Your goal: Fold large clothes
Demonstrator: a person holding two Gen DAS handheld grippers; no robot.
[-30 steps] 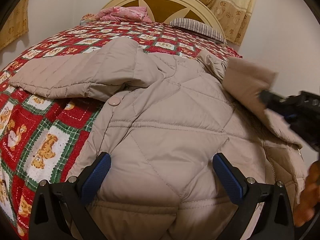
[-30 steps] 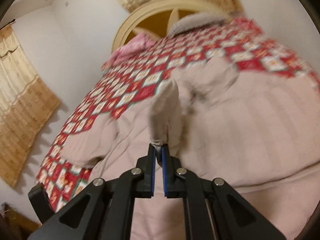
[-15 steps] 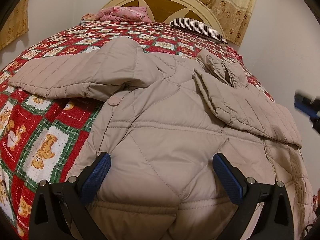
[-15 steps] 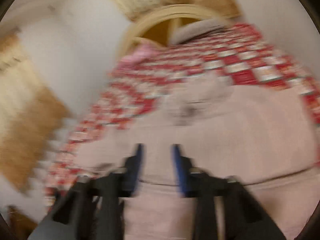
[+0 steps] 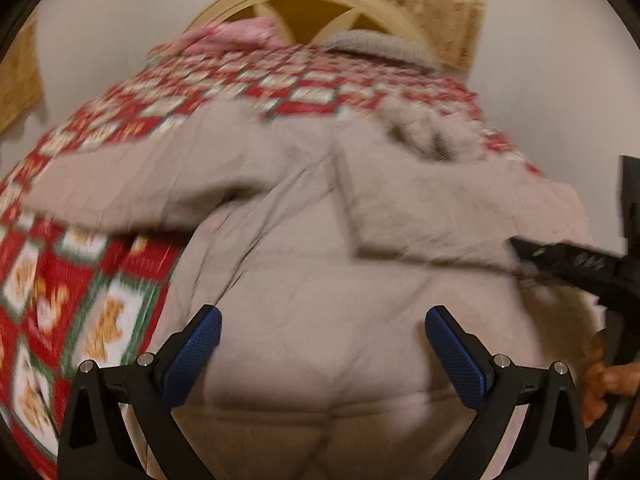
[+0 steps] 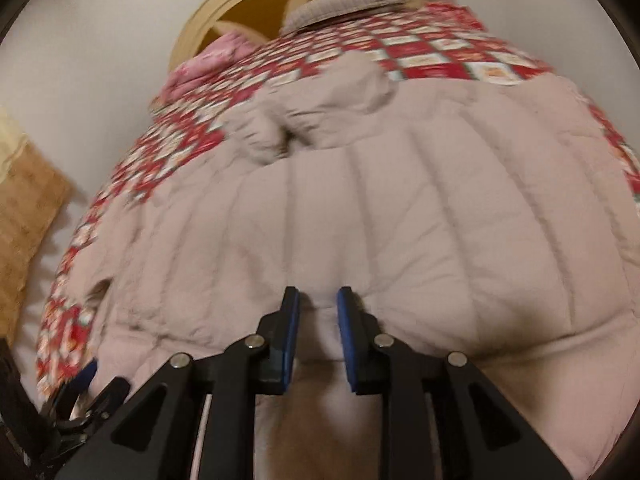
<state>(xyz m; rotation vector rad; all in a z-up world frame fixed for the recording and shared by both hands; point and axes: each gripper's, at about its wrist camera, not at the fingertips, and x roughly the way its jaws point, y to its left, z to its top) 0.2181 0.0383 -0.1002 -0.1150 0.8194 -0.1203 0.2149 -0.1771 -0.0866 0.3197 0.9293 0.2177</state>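
A beige quilted jacket (image 5: 312, 264) lies spread on the bed; it also fills the right wrist view (image 6: 400, 208). One sleeve (image 5: 132, 188) lies out to the left, and the other sleeve (image 5: 448, 216) is folded across the body. My left gripper (image 5: 322, 344) is open and empty above the jacket's hem. My right gripper (image 6: 318, 320) hovers over the jacket's near edge, jaws a narrow gap apart, holding nothing. Its black body (image 5: 580, 268) shows at the right of the left wrist view.
The bed has a red, white and green patchwork quilt (image 5: 60, 304). A cream arched headboard (image 6: 256, 0), a striped pillow (image 6: 344, 6) and pink bedding (image 6: 216, 60) are at the far end. Walls and curtains surround the bed.
My right gripper let go of the sleeve, which now lies folded across the jacket, and drew back to the near edge. My left gripper stayed open and shifted slightly.
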